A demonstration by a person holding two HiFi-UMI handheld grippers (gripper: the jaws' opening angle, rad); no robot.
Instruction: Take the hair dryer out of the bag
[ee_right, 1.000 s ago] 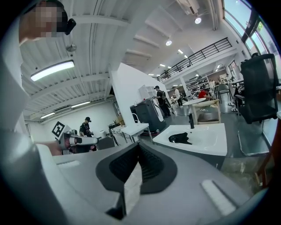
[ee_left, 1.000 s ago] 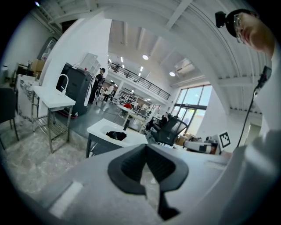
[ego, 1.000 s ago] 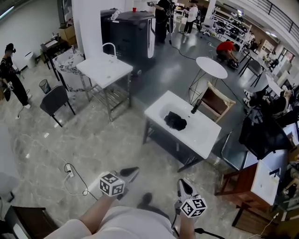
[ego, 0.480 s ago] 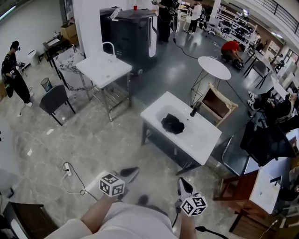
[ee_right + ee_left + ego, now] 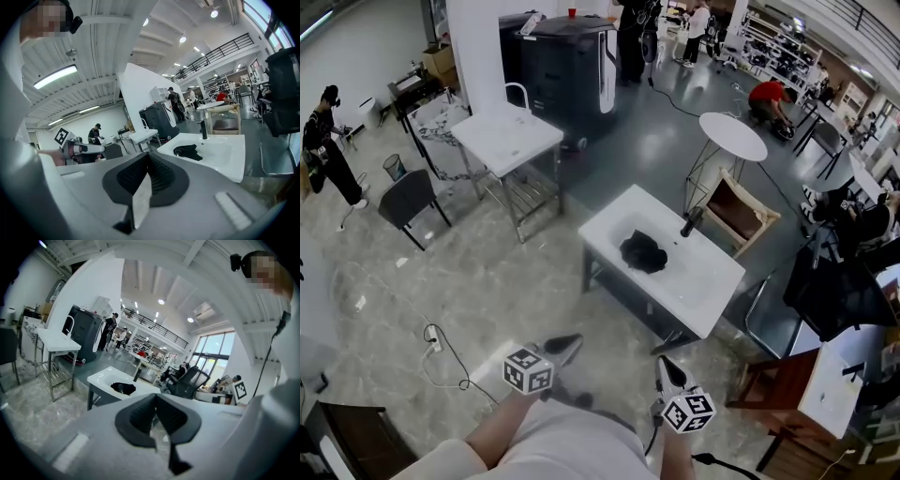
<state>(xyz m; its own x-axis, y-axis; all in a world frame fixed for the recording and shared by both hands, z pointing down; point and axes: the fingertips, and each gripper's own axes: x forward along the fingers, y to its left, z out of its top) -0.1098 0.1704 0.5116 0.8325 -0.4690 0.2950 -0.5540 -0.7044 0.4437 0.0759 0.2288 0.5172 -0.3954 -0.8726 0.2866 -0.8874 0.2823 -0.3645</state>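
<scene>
A black bag point(image 5: 643, 252) lies crumpled in the basin of a white sink-like table point(image 5: 703, 300), a few steps ahead of me; it also shows in the left gripper view point(image 5: 123, 388) and the right gripper view point(image 5: 187, 151). No hair dryer is visible outside the bag. My left gripper point(image 5: 567, 345) point(image 5: 156, 398) and right gripper point(image 5: 667, 367) point(image 5: 148, 160) are held low in front of my body, far short of the table. Both are shut with nothing between the jaws.
A black faucet point(image 5: 690, 222) stands at the basin's far edge. A wooden chair point(image 5: 736, 211) and a round white table point(image 5: 732, 136) lie beyond; another white table point(image 5: 508, 136) and a dark chair point(image 5: 408, 199) stand left. A cable point(image 5: 441, 347) runs on the floor. People stand far off.
The sink table with the bag has drifted slightly left and nearer in the head view as I walk toward it. Both grippers stay shut in the same low position.
</scene>
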